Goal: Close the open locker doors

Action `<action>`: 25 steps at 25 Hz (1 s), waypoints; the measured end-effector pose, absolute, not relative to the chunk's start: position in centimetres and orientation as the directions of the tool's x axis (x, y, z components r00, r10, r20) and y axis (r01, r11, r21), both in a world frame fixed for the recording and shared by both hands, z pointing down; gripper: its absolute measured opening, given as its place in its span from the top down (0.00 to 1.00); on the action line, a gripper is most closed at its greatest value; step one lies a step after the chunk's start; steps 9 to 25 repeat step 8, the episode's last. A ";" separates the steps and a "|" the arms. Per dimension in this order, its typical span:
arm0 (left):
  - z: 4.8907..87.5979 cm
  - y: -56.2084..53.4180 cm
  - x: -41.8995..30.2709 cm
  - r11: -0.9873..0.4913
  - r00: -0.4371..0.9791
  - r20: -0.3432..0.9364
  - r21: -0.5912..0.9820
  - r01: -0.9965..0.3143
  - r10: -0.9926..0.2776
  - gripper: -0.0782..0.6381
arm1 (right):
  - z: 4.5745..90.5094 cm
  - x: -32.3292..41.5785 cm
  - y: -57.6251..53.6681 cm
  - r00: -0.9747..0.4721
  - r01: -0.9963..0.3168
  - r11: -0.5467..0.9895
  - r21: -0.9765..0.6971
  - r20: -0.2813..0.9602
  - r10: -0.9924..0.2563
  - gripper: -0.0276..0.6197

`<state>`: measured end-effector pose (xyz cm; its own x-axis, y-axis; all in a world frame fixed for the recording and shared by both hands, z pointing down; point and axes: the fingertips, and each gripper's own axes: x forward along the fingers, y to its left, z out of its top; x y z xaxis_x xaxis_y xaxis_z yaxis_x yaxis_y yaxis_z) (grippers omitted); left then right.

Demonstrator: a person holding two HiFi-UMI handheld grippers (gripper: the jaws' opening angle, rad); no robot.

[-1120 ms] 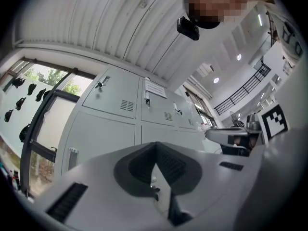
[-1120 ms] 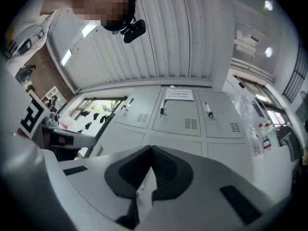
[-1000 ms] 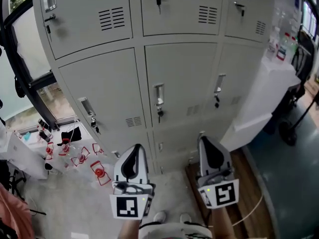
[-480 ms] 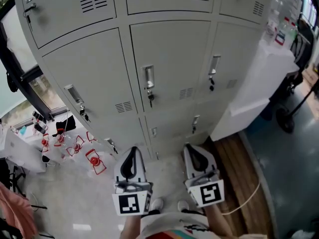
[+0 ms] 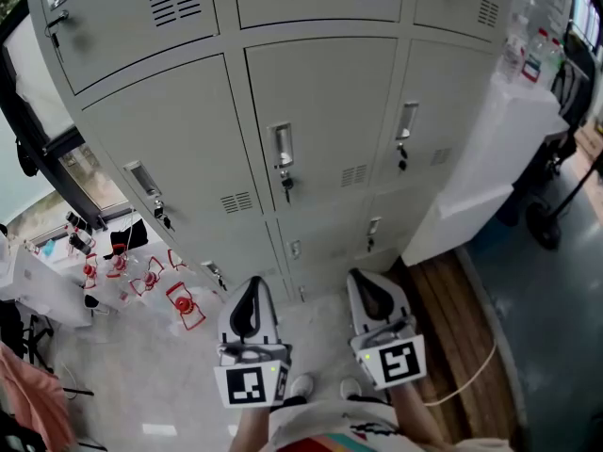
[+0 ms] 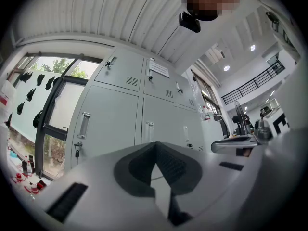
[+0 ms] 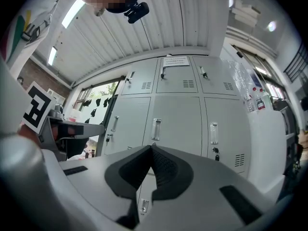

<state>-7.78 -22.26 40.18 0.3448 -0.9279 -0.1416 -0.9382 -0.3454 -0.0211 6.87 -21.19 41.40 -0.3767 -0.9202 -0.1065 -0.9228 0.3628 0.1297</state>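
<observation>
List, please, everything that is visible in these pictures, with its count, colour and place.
locker doors: nine or more, light grey, ahead, all shut
keys: at least three, dark, hanging from middle-row locks
window: one, dark frame, left of the doors
small things: several, red, on the pale floor at left; unidentifiable
white unit: one, right of the doors
bottles: a few, clear, on that unit
wooden strip: one, brown, floor at right
cable: one, pale, floor at lower right
shoes: two, white, below
left gripper: one, white, fingers shut, empty
right gripper: one, white, fingers shut, empty
</observation>
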 end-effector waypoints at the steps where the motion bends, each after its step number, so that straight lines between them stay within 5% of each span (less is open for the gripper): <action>1: 40.3 -22.2 -7.8 -0.344 0.343 -0.139 -0.020 -0.939 -0.929 0.88 | 41.4 6.9 -21.2 -0.377 -0.923 0.363 0.131 -0.105 -0.920 0.95; 25: 40.4 -22.3 -8.0 -0.341 0.339 -0.137 -0.012 -0.940 -0.931 0.88 | 41.2 6.7 -21.2 -0.389 -0.916 0.373 0.151 -0.101 -0.915 0.95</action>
